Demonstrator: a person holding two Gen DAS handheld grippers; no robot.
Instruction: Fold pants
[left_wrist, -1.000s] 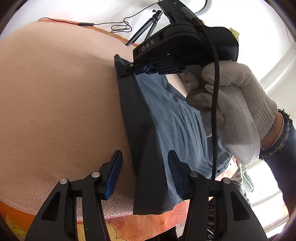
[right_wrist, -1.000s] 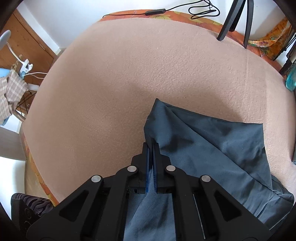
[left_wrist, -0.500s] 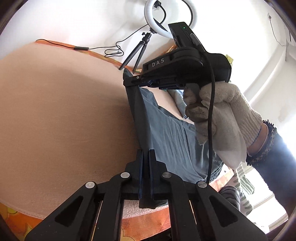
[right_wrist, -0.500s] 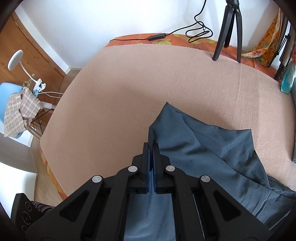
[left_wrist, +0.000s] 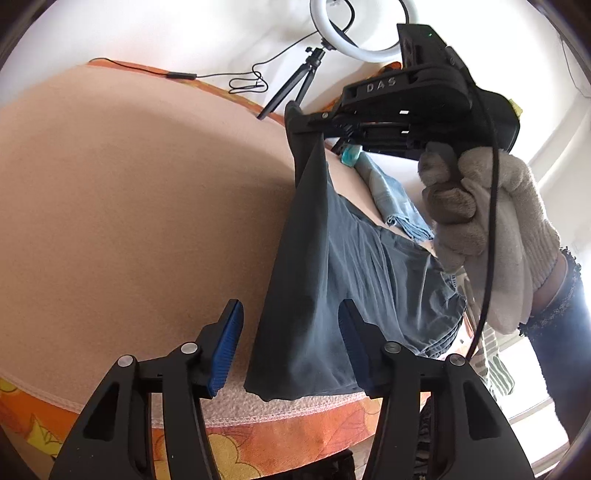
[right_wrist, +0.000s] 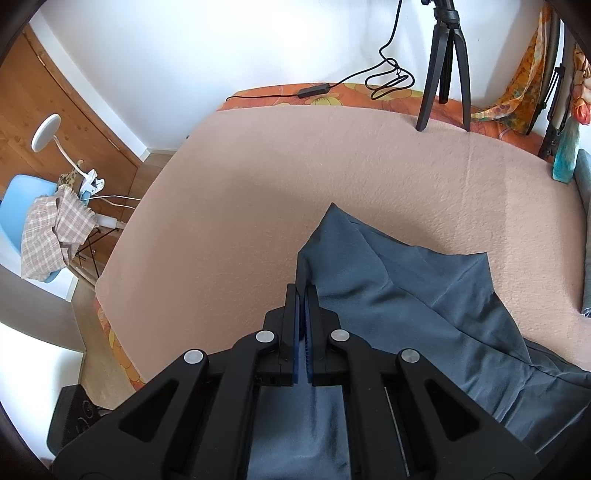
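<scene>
My left tool (left_wrist: 290, 343) is spread wide, its 2 fingers either side of the pants' (left_wrist: 332, 266) hanging hem, not touching. My right tool (right_wrist: 303, 314), at 1 o'clock from it, is clenched on the pants' edge, lifting it off the bed (right_wrist: 258, 192). A tripod (right_wrist: 443, 66) stands at 12 o'clock.

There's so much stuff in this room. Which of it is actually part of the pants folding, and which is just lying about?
Part of the job:
- grey pants
- right gripper, clamped on a pants corner
- left gripper, open beside the hanging hem
- pink blanket as the work surface

Just lying about:
- tripod
- ring light
- black cable
- desk lamp
- checked cloth
- light-blue garment
</scene>
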